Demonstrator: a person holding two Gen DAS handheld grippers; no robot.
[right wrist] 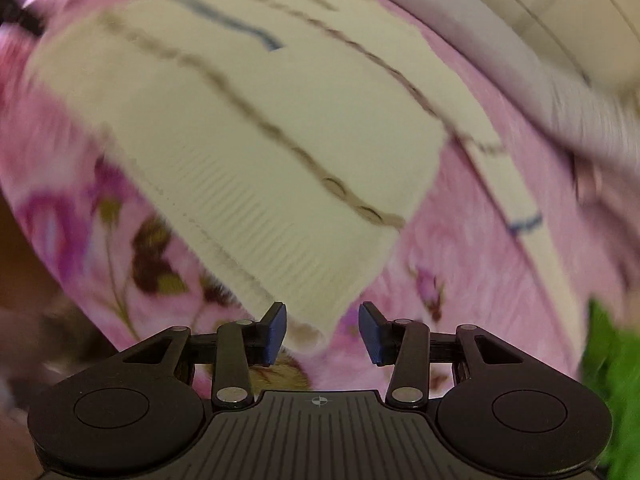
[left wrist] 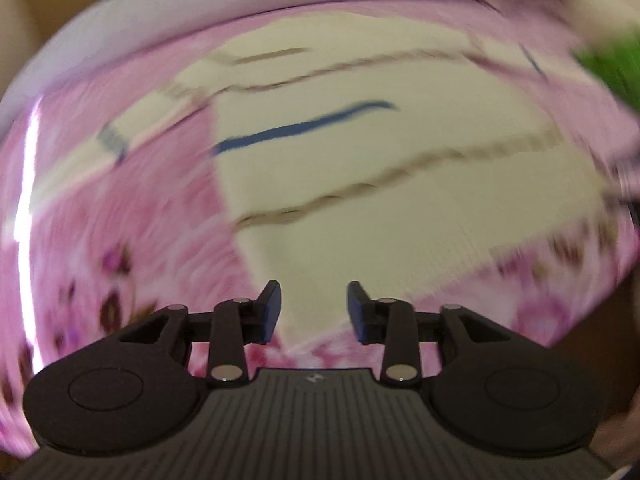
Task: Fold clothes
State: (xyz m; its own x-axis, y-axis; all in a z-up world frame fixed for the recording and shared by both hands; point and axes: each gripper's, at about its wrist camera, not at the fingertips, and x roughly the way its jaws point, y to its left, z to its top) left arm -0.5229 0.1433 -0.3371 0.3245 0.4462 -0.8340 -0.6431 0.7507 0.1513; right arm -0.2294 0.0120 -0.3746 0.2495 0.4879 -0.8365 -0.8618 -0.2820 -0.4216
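A cream garment (left wrist: 400,184) w/ brown chain-like lines and a short blue stroke lies spread flat on a pink floral bedspread (left wrist: 120,240), seen here from both wrist cams amid heavy motion blur. The left tool (left wrist: 314,310) hangs above the cloth's near edge, blue pads apart, nothing between them; the right tool (right wrist: 322,332) sits over a near corner of the same garment (right wrist: 260,140), its pads likewise parted and gripping nothing. In the right view a long cream strip (right wrist: 516,196) w/ a blue mark, prob. a sleeve though too smeared to say, runs off beside the main panel across the bedspread (right wrist: 480,260). Something bright green (left wrist: 612,64) crowds the left view's upper right edge and shows again at lower right of the right view (right wrist: 612,380); cut off by the frame, it can't be identified. A pale band (right wrist: 500,40), poss. a bed edge or wall, curves past the spread's far side. Dark blurred shapes at the frame margins are unreadable, and the floral print's detail is mostly lost to blur.
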